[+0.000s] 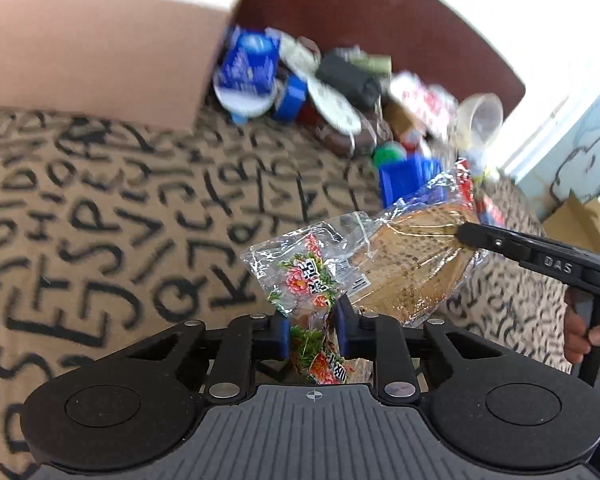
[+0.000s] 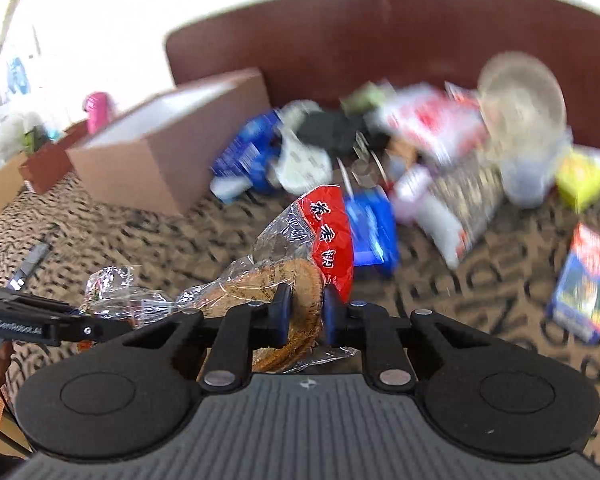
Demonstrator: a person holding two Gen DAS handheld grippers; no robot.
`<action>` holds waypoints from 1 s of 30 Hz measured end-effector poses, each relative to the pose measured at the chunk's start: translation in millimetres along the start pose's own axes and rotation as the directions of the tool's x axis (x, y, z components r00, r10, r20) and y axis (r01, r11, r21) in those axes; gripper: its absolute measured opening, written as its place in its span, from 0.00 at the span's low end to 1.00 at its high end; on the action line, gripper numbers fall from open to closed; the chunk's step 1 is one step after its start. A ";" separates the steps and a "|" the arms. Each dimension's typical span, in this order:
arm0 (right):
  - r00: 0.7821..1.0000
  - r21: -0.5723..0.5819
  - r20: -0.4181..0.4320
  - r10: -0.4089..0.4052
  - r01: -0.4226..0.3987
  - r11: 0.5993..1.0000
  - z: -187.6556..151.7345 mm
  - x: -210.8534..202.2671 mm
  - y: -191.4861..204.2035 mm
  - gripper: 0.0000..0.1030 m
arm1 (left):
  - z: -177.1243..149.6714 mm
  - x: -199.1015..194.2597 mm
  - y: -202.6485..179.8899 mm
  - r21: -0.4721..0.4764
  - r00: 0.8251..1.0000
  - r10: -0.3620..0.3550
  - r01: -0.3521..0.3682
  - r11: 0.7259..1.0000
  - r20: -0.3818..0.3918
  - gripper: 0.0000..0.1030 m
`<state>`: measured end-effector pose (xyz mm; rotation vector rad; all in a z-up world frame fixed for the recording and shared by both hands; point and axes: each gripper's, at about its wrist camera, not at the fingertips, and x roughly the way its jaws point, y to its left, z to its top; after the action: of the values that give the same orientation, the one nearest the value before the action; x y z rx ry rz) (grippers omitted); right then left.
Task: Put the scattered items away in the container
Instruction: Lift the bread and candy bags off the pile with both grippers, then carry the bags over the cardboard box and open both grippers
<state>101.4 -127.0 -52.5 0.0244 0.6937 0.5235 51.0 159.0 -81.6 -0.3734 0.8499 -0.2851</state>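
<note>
A clear plastic bag of round brown flatbreads (image 1: 412, 264) with a flowered end and a red label (image 2: 332, 236) hangs in the air between both grippers. My left gripper (image 1: 314, 328) is shut on its flowered end. My right gripper (image 2: 305, 312) is shut on the bread end; it also shows in the left wrist view (image 1: 464, 232). The open cardboard box (image 1: 96, 52) stands at the far left on the lettered cloth; it also shows in the right wrist view (image 2: 168, 152).
A heap of scattered items lies against the brown backrest (image 2: 380, 32): blue packets (image 1: 248, 60), a black bundle (image 1: 348, 76), a clear plastic jar (image 1: 480, 116), a blue box (image 2: 370, 232), a yellow item (image 2: 580, 180). A blue-red packet (image 2: 584, 280) lies apart at right.
</note>
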 end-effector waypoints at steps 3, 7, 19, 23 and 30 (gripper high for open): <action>0.997 -0.036 0.066 0.029 -0.026 0.999 22.7 -8.4 18.9 0.18 | 15.8 -27.6 8.1 -0.001 0.997 0.000 0.000 1.000 0.078 0.17; 0.986 -0.058 0.149 0.074 -0.066 0.996 59.7 -4.6 49.1 0.18 | 49.1 -67.2 22.2 0.013 0.981 0.044 -0.047 0.999 0.191 0.17; 0.927 -0.104 0.368 0.072 -0.036 0.994 181.3 50.0 160.4 0.19 | 175.4 -134.9 88.8 -0.001 0.895 0.179 -0.195 0.981 0.408 0.18; 0.931 -0.073 0.360 0.060 -0.036 0.997 194.0 83.7 178.2 0.20 | 209.4 -131.9 121.3 -0.017 0.890 0.200 -0.212 0.977 0.409 0.18; 0.963 -0.020 0.267 0.040 -0.036 0.999 185.4 144.2 185.6 0.21 | 228.9 -90.2 187.6 -0.074 0.904 0.234 -0.223 0.972 0.359 0.21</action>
<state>224.7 129.8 39.5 0.0933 0.4250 0.5505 188.9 409.6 36.3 -0.3385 0.5232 0.0196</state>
